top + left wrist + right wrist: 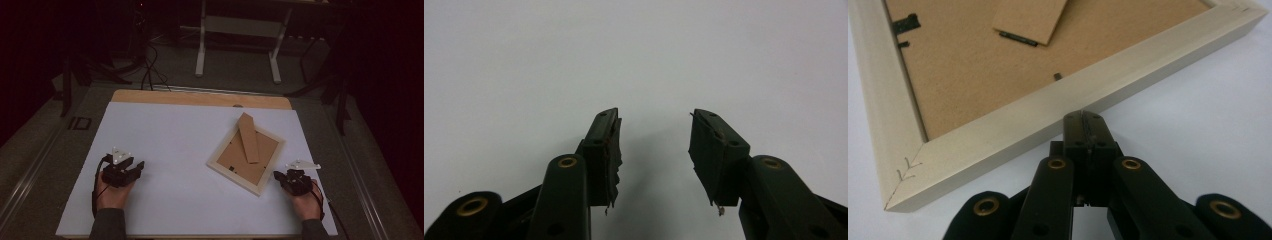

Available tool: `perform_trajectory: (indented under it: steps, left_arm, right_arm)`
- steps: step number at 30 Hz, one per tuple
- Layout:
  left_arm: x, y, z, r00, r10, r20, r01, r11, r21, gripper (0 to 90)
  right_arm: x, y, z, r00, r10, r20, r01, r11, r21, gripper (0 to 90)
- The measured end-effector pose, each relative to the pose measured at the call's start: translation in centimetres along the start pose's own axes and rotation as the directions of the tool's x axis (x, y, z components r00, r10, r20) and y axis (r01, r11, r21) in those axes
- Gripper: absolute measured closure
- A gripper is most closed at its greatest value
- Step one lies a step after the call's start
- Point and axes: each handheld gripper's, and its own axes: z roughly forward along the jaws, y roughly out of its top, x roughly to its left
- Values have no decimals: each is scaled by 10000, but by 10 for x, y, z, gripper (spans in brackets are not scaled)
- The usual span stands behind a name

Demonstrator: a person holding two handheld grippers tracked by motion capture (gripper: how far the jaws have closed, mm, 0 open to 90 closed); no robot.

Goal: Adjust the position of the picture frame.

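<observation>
High view: frame (246,155) lies face down on the white sheet (170,150), turned diamond-wise, right of centre; stand flap (248,137) flat across its backing.
Right gripper (278,176): jaws clenched on nothing, tips at the frame's near outer edge; contact cannot be told.
Right gripper view: closed tips (1083,117) meet the pale rail (1058,115) near mid-length; corner joint (905,172) to the left.
Left gripper (136,167): jaws released, nothing between them, well apart from the frame.
Step, judged: nudging or squaring the frame with closed tips.
Method: press low and square on the rail; slow push, so the frame slides without pivoting or tipping.
Risk: off-centre push spins it.
</observation>
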Motion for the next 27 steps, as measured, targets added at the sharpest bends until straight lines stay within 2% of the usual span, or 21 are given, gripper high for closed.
perform_trajectory:
  steps: [7,20,27]
  left_arm:
    - [2,0,-1,10000,-97,6,97,9999,-59,548]
    - [1,1,1,10000,15,-66,-14,10000,69,528]
    - [1,1,1,9999,79,-83,-78,9999,102,533]
  right_arm:
    - [4,-1,8,9994,-334,-83,337,9981,506,900]
    - [6,-1,8,9983,-533,-251,546,9970,542,900]
    - [12,0,9,9952,-862,-468,888,9945,557,900]
